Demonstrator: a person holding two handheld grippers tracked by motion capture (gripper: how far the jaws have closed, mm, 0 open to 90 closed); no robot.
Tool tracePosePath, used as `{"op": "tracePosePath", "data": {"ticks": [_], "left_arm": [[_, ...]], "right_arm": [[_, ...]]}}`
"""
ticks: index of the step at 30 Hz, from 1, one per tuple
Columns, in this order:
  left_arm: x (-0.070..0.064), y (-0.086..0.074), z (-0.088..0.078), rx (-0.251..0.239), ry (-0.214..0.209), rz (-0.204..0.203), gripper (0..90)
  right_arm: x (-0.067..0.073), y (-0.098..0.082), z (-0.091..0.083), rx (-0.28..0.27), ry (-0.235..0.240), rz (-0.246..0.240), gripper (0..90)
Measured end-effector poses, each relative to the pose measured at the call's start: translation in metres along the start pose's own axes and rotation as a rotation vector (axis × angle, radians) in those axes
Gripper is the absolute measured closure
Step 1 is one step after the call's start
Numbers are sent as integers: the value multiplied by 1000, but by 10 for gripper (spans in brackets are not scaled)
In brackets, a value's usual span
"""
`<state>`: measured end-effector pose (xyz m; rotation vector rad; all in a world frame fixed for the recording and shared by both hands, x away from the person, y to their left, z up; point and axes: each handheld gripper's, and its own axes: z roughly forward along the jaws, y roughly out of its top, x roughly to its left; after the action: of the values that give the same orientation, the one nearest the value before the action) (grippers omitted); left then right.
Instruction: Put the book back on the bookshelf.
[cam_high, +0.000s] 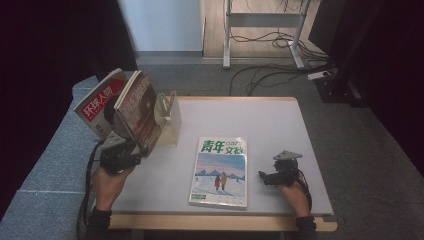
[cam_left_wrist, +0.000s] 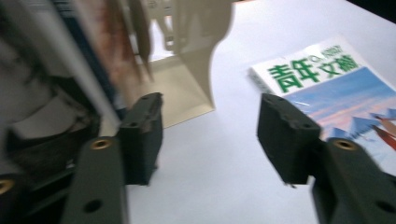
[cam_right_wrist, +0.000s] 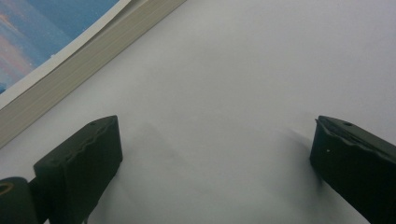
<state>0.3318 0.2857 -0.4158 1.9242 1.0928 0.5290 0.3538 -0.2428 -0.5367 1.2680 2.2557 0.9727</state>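
Two magazines lean at the table's back left: a red-covered one (cam_high: 97, 107) and a brown-covered one (cam_high: 141, 107), propped by a beige bookend (cam_high: 170, 119). My left gripper (cam_high: 135, 152) sits at their lower edge. In the left gripper view its jaws stand apart, so the left gripper (cam_left_wrist: 210, 121) is open with bare table between the jaws; the leaning magazines (cam_left_wrist: 93, 56) blur past the left jaw. A magazine with a snowy cover (cam_high: 220, 170) lies flat mid-table. My right gripper (cam_high: 263, 176) rests right of it, and this right gripper (cam_right_wrist: 215, 144) is open and empty beside the magazine's page edge (cam_right_wrist: 79, 60).
The white table (cam_high: 270, 125) has a wooden front edge. Behind it on the grey floor are desk legs (cam_high: 226, 35) and loose cables (cam_high: 270, 40). Dark curtains hang at both sides. A grey padded surface (cam_high: 55, 150) adjoins the table's left.
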Motion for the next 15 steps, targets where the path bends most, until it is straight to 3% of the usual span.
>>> {"op": "tracePosePath", "data": {"ticks": [9,11,13,15], "left_arm": [[-15,-2,18,25,-60,54,152],[-19,-2,22,31,-84,60,139],[-24,-3,28,51,-101,86,91],[-29,-4,33,65,-90,111,73]], "right_arm": [[0,0,0,0,-1,0,14],[0,0,0,0,-1,0,14],[0,0,0,0,-1,-1,14],[0,0,0,0,-1,-1,14]]}}
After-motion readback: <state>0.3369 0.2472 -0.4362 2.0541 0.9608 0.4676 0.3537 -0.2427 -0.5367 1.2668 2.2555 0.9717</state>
